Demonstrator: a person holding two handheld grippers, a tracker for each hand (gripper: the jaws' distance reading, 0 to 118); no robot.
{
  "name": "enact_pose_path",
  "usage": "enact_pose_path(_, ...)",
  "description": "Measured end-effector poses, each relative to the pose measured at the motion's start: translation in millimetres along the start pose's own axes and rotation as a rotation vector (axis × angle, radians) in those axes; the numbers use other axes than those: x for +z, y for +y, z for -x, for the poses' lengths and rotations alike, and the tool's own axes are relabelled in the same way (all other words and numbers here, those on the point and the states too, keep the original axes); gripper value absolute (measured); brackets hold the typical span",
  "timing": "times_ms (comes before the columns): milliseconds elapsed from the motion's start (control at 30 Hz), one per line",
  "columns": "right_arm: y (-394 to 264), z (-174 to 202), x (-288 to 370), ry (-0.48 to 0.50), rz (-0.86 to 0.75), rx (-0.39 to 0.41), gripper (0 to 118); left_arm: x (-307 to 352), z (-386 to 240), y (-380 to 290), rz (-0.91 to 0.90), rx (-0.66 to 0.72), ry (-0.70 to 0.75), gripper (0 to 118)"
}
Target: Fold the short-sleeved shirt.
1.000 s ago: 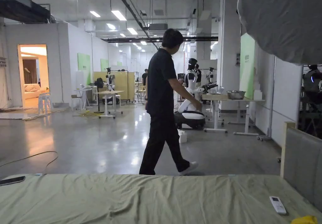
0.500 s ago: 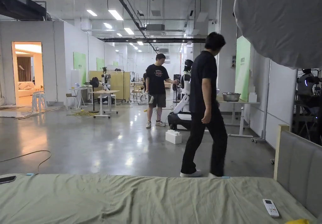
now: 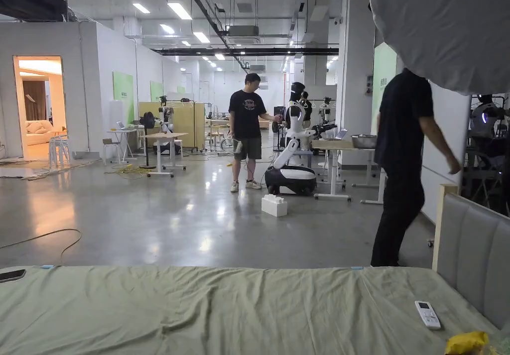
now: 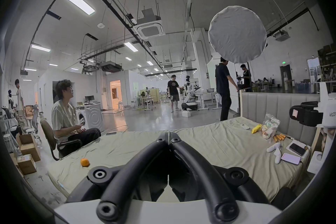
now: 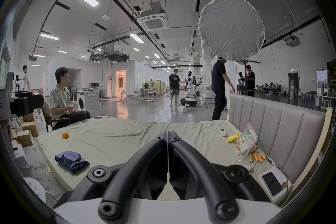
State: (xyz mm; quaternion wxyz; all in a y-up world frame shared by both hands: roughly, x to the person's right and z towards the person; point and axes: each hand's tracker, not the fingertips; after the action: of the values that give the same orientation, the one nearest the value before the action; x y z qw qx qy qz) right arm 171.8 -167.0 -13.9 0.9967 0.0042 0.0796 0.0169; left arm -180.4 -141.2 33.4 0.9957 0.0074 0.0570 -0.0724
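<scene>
The blue shirt (image 5: 71,161) lies crumpled near the bed (image 5: 118,138) edge, its sleeves hidden in folds. Left gripper (image 4: 168,134) and right gripper (image 5: 167,132) hover clenched, empty, above open sheet.

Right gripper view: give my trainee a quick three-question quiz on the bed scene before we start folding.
1. True or false: the right claw is shut on the blue garment.
2. What round fruit lies on the bed sheet near the seated person?
3. The white remote control lies: A) beside the yellow packet, near the headboard; B) on the blue garment; C) on the floor.

Key: 1 false, its jaws are closed on nothing and the garment lies apart, crumpled on the bed's near left; 2 an orange; 3 A.
</scene>
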Motion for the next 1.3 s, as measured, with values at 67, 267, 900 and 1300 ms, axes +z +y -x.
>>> enact_pose_path(67,1,1,2,0.001,0.0,0.005,1,1,0,0,0.0,-0.002,-0.002,0)
enact_pose_path(267,3,3,7,0.018,-0.014,0.022,1,1,-4,0,0.0,-0.003,-0.024,0)
enact_pose_path(900,3,14,23,0.076,-0.021,0.002,118,20,3,2,-0.017,0.09,-0.024,118)
enact_pose_path(1300,7,16,26,0.049,-0.045,0.003,118,23,8,4,-0.028,0.09,0.006,118)
